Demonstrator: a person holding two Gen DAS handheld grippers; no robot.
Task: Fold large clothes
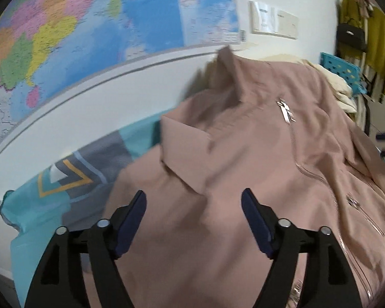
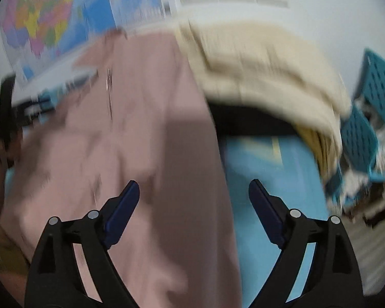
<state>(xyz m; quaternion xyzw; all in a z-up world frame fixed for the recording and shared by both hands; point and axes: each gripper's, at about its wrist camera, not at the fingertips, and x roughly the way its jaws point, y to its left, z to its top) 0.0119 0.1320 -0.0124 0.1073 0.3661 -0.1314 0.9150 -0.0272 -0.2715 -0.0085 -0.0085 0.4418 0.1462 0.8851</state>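
Note:
A dusty-pink zip jacket (image 1: 256, 154) lies spread on a teal patterned sheet (image 1: 38, 205), collar toward the wall, silver zipper pull (image 1: 286, 110) near the collar. My left gripper (image 1: 193, 213) hangs open above the jacket's shoulder area, nothing between its blue pads. In the blurred right wrist view the same jacket (image 2: 131, 141) fills the left half. My right gripper (image 2: 193, 200) is open over the jacket's right edge and the sheet (image 2: 269, 179); its pads hold nothing. The other gripper and a hand show dimly at the left edge (image 2: 5, 118).
A cream garment pile (image 2: 264, 71) lies on something dark beyond the jacket. Teal plastic baskets (image 2: 372, 118) stand at the right. A coloured map (image 1: 89, 25) hangs on the white wall behind. Yellow clothes and a black bag (image 1: 351, 36) hang at far right.

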